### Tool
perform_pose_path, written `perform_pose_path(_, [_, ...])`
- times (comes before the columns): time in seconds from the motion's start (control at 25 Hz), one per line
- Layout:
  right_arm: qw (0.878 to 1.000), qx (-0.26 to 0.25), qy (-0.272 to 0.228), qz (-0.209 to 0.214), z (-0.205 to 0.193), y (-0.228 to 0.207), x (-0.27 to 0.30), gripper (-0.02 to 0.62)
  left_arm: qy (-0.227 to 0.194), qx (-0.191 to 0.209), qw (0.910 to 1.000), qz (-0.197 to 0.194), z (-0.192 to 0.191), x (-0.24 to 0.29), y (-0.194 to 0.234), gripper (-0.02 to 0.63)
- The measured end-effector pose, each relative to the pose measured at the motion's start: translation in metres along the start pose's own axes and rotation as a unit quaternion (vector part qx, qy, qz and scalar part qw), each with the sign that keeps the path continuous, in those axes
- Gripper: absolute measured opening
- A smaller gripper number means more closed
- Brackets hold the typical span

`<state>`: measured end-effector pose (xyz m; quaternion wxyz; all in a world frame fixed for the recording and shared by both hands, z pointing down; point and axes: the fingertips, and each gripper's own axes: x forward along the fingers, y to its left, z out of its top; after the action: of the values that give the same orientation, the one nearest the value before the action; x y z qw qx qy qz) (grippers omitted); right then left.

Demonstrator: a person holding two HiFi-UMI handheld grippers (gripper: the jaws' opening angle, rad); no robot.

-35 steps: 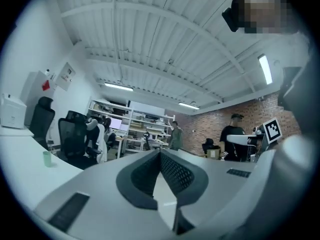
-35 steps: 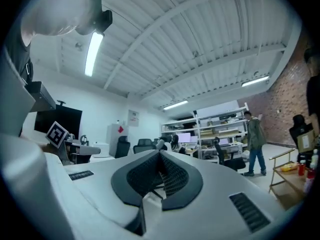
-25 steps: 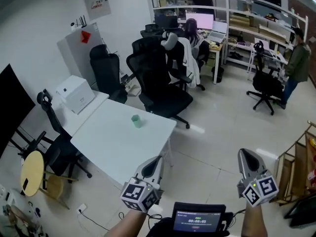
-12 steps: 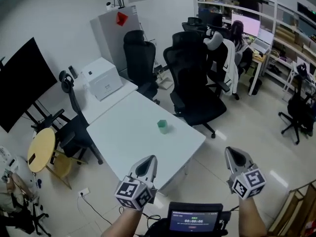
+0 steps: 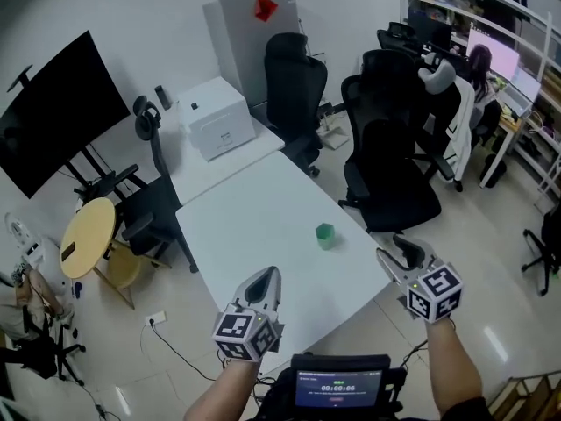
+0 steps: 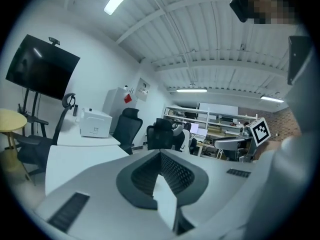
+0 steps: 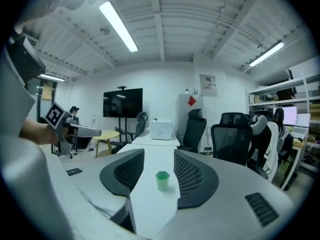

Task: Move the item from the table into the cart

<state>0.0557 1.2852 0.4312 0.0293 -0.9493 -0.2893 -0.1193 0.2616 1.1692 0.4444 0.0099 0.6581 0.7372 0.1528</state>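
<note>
white table (image 5: 254, 209) fills the middle of the head view, running away up-left, with a white box (image 5: 216, 117) on its far part. black office chair (image 5: 386, 169) is parked just beside the table's right edge. left gripper (image 5: 266, 277) hovers at the near table edge, jaws pressed together, nothing in them. right gripper (image 5: 396, 247) is off the near right corner. its jaws have just been opening and stand wide, nothing between the pads. green cup (image 5: 325, 234) stands upright on the table toward the right edge, alone, long axis vertical.

key relation: the cup lies ahead and a little left of the right gripper. in the right gripper view it sits dead centre on the line between the jaws, but out ahead, not inside them. from the left gripper the cup is up and to the right, and the left gripper view does not show it. neither hand looks much nearer, but the right one is lined up and open.

judgement: approach phase, pick not started. next move is likely a straight level push with the right so the pads flank the cup walls. cart not identifiable in these views.
</note>
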Motion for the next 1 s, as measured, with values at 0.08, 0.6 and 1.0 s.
perform_pose_path(0.08, [0.999,-0.016,0.022,0.017,0.001,0.005,0.048,0.177,0.009,-0.006,0.9999,0.004,-0.001,0.015,0.034,0.005])
perform_pose_path(0.6, [0.945,-0.164,0.224,0.173,-0.088,-0.016,0.259,0.178,0.103,-0.05,0.9916,0.06,-0.046,0.147,0.146,0.014])
perform_pose_path(1.0, [0.851,-0.322,0.32,0.265,-0.176,-0.009,0.349,0.178,0.184,-0.067,0.9776,0.075,-0.131,0.225,0.203,0.014])
